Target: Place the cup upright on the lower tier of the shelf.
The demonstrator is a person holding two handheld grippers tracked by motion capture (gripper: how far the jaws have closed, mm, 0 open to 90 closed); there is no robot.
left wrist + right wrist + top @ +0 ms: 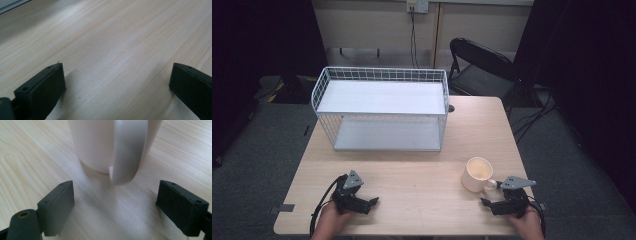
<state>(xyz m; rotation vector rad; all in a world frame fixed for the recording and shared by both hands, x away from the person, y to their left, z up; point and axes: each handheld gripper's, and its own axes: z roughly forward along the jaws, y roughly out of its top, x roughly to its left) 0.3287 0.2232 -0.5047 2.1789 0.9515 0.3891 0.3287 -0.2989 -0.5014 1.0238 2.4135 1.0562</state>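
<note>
Cream mug [478, 173] stands on the surface [412, 175] before the right tool [115, 202] (both tools' jaws apart); left tool [117, 82] over bare wood.

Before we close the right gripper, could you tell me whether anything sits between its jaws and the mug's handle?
Nothing visible does. The right gripper is open, and the handle of the mug faces it just ahead of the jaws, with bare table between them.
</note>
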